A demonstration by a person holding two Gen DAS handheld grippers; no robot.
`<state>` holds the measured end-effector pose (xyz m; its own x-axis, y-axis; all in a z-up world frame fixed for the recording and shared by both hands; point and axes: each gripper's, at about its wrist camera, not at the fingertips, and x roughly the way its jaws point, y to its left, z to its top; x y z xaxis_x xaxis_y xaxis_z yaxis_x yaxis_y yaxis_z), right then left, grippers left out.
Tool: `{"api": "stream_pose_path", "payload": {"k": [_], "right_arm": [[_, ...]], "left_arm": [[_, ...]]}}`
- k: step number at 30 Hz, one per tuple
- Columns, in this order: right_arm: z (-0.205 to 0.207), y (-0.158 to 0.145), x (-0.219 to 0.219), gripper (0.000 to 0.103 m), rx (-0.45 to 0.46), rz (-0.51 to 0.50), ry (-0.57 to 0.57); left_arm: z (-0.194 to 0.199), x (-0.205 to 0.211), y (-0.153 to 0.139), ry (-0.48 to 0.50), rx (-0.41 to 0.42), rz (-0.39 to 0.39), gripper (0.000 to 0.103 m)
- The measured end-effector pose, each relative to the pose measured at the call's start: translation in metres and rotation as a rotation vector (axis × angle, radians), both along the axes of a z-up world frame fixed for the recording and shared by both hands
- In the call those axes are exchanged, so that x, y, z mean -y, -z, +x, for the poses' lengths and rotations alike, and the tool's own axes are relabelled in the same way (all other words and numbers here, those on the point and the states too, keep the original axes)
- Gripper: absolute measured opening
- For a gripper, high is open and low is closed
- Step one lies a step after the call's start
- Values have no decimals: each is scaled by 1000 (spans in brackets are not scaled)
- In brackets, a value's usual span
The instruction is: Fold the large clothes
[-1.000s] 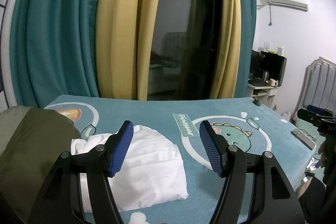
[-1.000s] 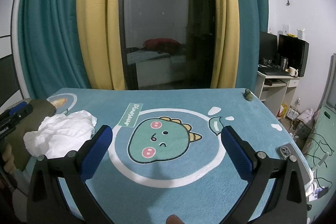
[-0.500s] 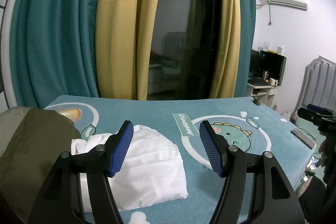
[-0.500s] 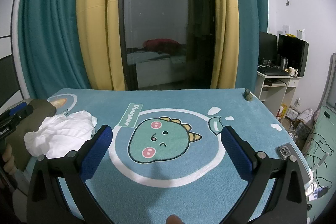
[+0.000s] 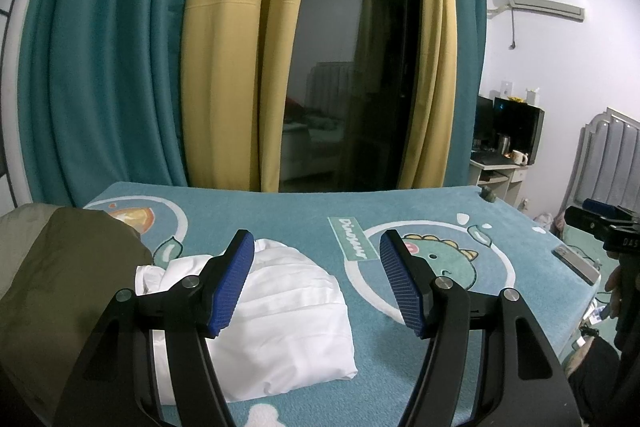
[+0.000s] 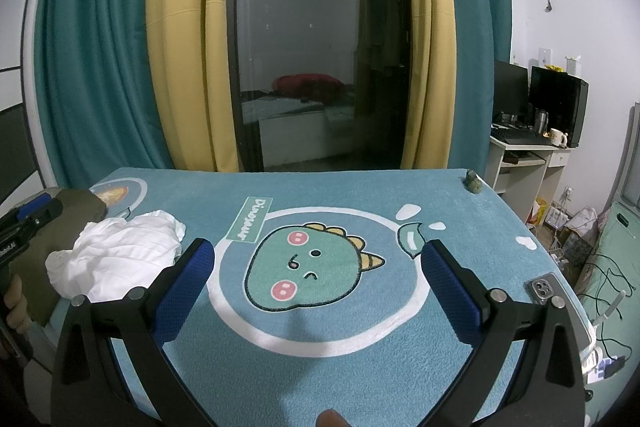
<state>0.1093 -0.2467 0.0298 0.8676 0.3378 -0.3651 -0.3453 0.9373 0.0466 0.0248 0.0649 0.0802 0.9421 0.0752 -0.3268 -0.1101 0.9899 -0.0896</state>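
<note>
A crumpled white garment (image 5: 280, 311) (image 6: 120, 251) lies on the left part of a teal dinosaur-print mat (image 5: 400, 211) (image 6: 340, 339). An olive-green garment (image 5: 60, 291) (image 6: 80, 203) is heaped at the mat's left edge, beside the white one. My left gripper (image 5: 316, 281) hovers above the white garment, jaws open, nothing between them. My right gripper (image 6: 318, 291) is held over the dinosaur print, jaws wide open and empty. Each gripper shows at the edge of the other's view: the right gripper (image 5: 604, 227) and the left gripper (image 6: 24, 227).
A phone (image 6: 542, 289) (image 5: 576, 259) lies near the mat's right edge. A small dark figurine (image 6: 473, 182) sits at the far right corner. Teal and yellow curtains (image 6: 180, 47) and a dark glass door stand behind. A desk (image 6: 524, 155) with monitors is at right.
</note>
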Motion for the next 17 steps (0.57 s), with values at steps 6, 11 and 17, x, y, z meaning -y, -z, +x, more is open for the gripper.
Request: {"api": "stream_pose_path", "payload": {"k": [6, 11, 17], "right_arm": [[-1, 0, 0, 102, 1, -4, -7], [-1, 0, 0, 102, 0, -6, -8], [0, 0, -1, 102, -2, -9, -14]], "left_arm": [[-1, -1, -1, 5, -2, -2, 69], [-1, 0, -1, 8, -6, -3, 69], [-3, 1, -3, 38, -2, -16, 69]]}}
